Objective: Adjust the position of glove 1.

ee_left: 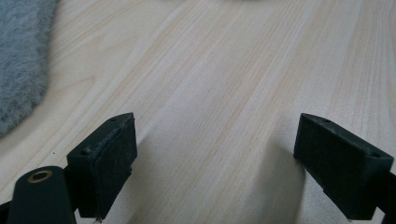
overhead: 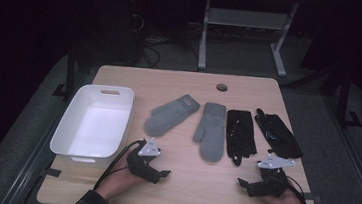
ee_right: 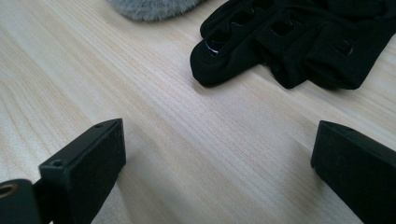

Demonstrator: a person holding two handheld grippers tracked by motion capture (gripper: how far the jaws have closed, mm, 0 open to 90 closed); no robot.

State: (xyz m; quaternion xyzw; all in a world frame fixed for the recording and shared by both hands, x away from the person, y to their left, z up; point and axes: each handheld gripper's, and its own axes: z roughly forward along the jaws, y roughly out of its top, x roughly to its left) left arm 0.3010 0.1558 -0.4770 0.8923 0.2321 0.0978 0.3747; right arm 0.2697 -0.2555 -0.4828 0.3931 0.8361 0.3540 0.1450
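So you're basically at square one here, nothing has been picked up yet as far as I can tell. All four pieces lie flat in a row across the middle of the table (overhead: 180,192): one grey mitten (overhead: 170,115) angled toward the tub, the other grey mitten (overhead: 211,130) just beside it, then a black glove (overhead: 240,134) touching that mitten's edge, and the second black glove (overhead: 277,133) out on the far right. The white tub (overhead: 64,141) on your left side has nothing in it, so if sorting the pairs into it is the plan, all of that is still ahead of you. Your left gripper (overhead: 162,173) rests low near the front edge with its jaws spread wide and only bare wood between them; in the left gripper view a bit of grey mitten fuzz sits off at the side, well clear of the pads. Your right gripper (overhead: 242,183) is the same story, jaws wide apart and holding nothing, and in the right gripper view the fingertips of a black glove lie just ahead of it, not touching. My guess is that glove is the closest grab for your right hand, and the angled mitten for your left.
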